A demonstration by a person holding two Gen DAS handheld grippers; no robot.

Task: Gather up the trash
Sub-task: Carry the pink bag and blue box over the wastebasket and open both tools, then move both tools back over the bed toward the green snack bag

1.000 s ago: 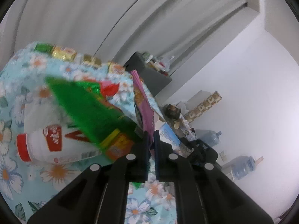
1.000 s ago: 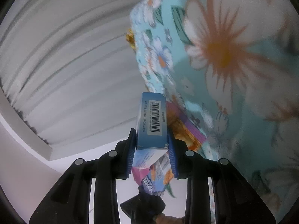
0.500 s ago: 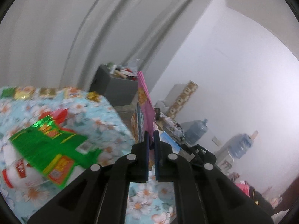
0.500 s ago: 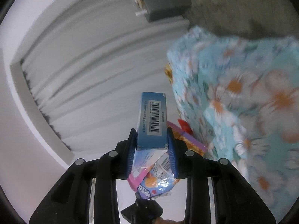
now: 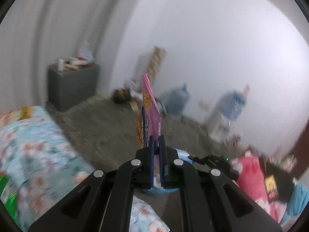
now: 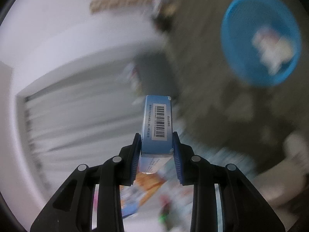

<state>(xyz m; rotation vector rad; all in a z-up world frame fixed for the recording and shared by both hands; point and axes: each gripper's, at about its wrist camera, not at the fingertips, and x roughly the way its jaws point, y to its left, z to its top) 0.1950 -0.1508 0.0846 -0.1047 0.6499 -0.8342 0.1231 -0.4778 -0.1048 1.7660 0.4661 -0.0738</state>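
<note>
My left gripper (image 5: 156, 141) is shut on a pink snack wrapper (image 5: 149, 114) that stands up edge-on between the fingers, held in the air past the table edge. My right gripper (image 6: 156, 143) is shut on a blue carton with a barcode (image 6: 157, 127), also in the air. A blue round bin (image 6: 260, 36) with white trash in it sits on the floor at the upper right of the right wrist view; part of its blue rim (image 5: 160, 190) shows under my left gripper. Both views are motion-blurred.
The table with a floral cloth (image 5: 32, 145) lies at the left, a green wrapper (image 5: 7, 197) at its edge. A grey cabinet (image 5: 71, 85), water jugs (image 5: 231, 104) and a pink bundle (image 5: 251, 176) stand on the grey floor.
Both grippers have swung away from the table toward the floor, each keeping its hold. The table items have slid out of the left view and the blue bin has come into the right view.
</note>
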